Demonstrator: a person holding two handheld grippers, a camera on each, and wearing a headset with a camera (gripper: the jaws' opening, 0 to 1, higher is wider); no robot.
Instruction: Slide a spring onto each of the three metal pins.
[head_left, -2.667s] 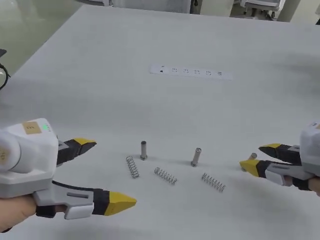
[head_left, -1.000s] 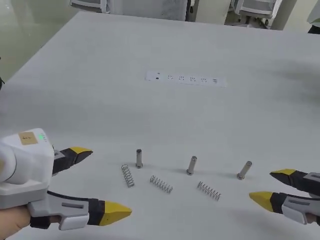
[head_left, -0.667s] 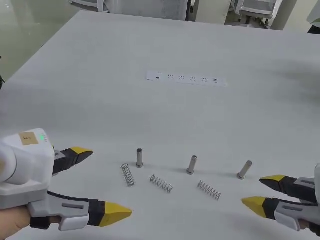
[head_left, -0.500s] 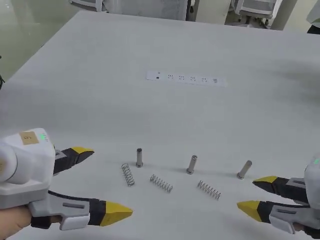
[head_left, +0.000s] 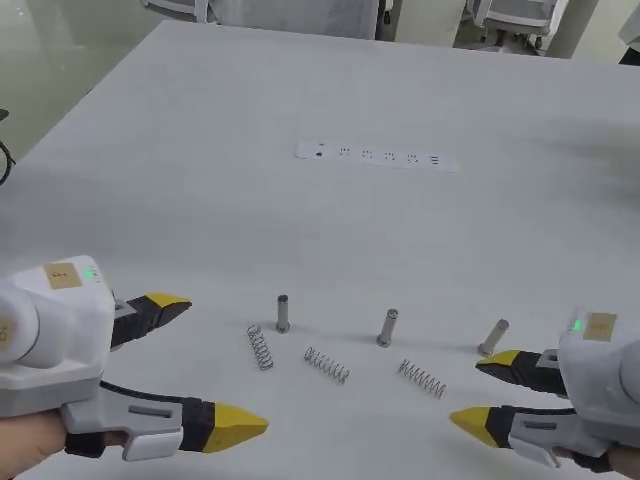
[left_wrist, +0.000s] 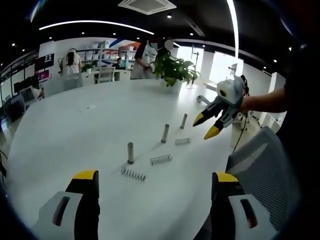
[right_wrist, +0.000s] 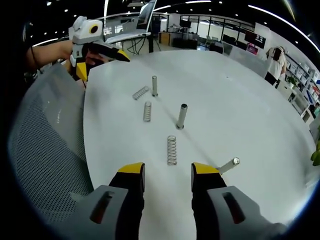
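Here, the yellow-tipped right gripper (head_left: 483, 392) hangs low over the pale grey workbench (head_left: 330, 230), jaws spread and empty, just short of the nearest small coiled steel spring (head_left: 422, 378). In the right gripper view that spring lies on the bench directly ahead, in line with the gap between the jaws. Its long axis points almost straight away from them, so a grasp across the coils looks the likely next step. The yellow-tipped left gripper (head_left: 207, 365), likewise spread wide and holding nothing, hovers well apart at the other end of the row, closer to the left spring (head_left: 260, 347); a middle spring (head_left: 327, 365) lies between. Behind the springs are three short silver metal pins: the left pin (head_left: 283, 312) and middle pin (head_left: 389, 327) upright, the right pin (head_left: 494, 336), just beside the right gripper's upper tip, seemingly leaning, though the angle makes that hard to judge. No pin carries a spring yet. A white power strip (head_left: 378, 156) sits farther back.
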